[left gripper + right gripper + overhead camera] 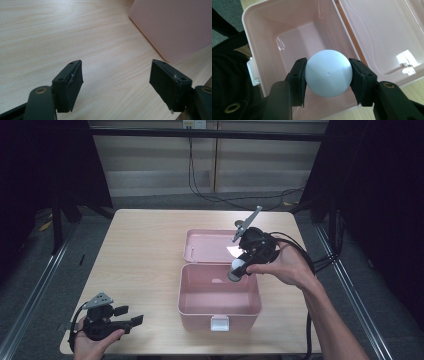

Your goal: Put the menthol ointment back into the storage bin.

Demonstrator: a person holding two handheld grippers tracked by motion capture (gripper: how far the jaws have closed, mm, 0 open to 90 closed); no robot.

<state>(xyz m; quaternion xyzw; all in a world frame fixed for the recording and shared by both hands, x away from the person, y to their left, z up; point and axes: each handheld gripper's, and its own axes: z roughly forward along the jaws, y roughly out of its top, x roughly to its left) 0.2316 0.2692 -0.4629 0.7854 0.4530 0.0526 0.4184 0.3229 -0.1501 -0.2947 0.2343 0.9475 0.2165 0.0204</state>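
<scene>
A pink plastic box stands on the table with its lid folded flat behind it. My right gripper hangs over the box's right rear part, shut on a pale blue-white ball. In the right gripper view the ball sits squeezed between both pads, with the empty box interior below it. My left gripper rests low at the table's front left corner, open. Its fingers stand wide apart over bare wood in the left gripper view, where the box's wall shows at the upper right.
The wooden table has bare surface to the left of the box. A white latch sticks out of the box's front wall. Cables trail from the right gripper off the table's right edge. Dark curtains flank the table.
</scene>
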